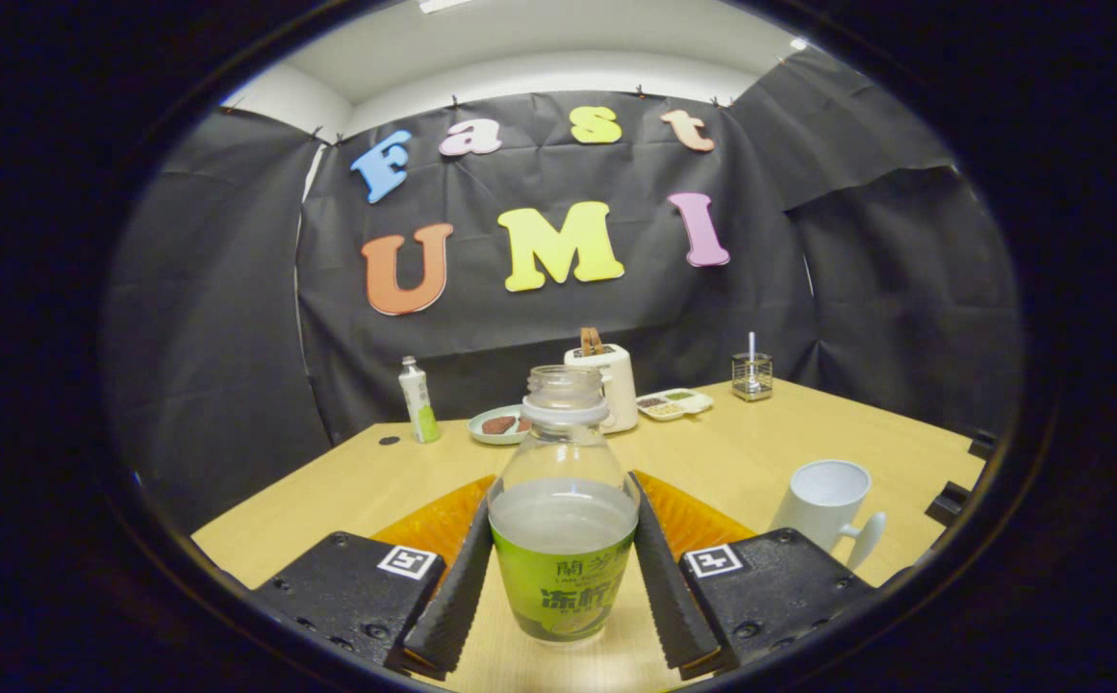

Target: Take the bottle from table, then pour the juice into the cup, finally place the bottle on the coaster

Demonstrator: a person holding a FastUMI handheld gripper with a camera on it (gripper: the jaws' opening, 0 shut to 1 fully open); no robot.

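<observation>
Desk point(731, 452), near to far. Near: bottle point(563, 525) upright between the jaws of the gripper point(563, 587), both fingers against its sides; coaster point(688, 520) directly behind it. Near right: cup point(823, 500), apart from the bottle. Far row, left to right: tube point(418, 399), plate point(498, 425), toaster point(611, 383), divided tray point(675, 403), wire holder point(752, 375).

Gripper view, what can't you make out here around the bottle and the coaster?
- Coaster: its middle is hidden behind the bottle and the tongs; just its two orange sides show.
- Bottle base: cut off low in the gripper view, so whether it rests on the table is unclear.
- Cup: its inside is too shallowly seen to judge contents.
- Food on the far plate: too small to identify.
</observation>
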